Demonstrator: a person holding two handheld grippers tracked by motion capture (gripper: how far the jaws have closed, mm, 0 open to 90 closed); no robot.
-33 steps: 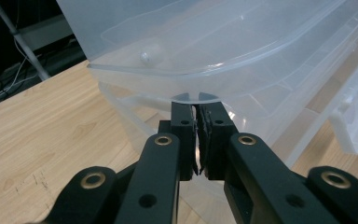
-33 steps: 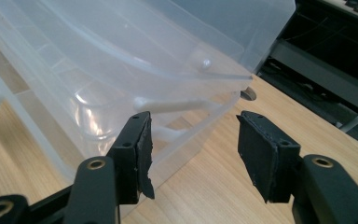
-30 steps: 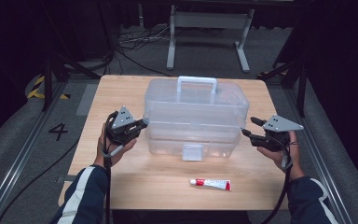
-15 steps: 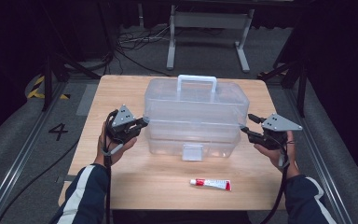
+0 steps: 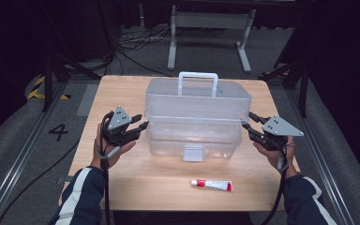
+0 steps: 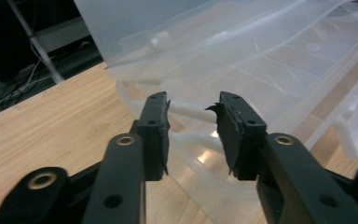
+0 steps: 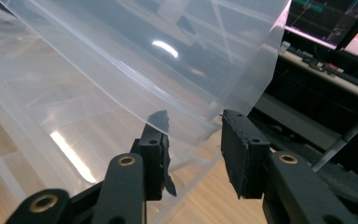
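Both grippers are lining up on the box (image 5: pixel 198 115) ends: left gripper (image 5: pixel 140 125) has just been opening, right gripper (image 5: pixel 250 123) closing, neither gripping yet. Next they're probably clamping the lid edge.

High view above your side, facing 12 o'clock over bench (image 5: pixel 122 187). Your gripper views sit close; all share clear box (image 5: pixel 198 117).

One clear plastic box (image 5: pixel 198 117) is sitting on the table (image 5: pixel 122 93), one white handle (image 5: pixel 198 76) is topping it, and one tube (image 5: pixel 211 184) is lying near the table's front edge. Two grippers, left gripper (image 5: pixel 139 123) and right gripper (image 5: pixel 250 121), are flanking the box.
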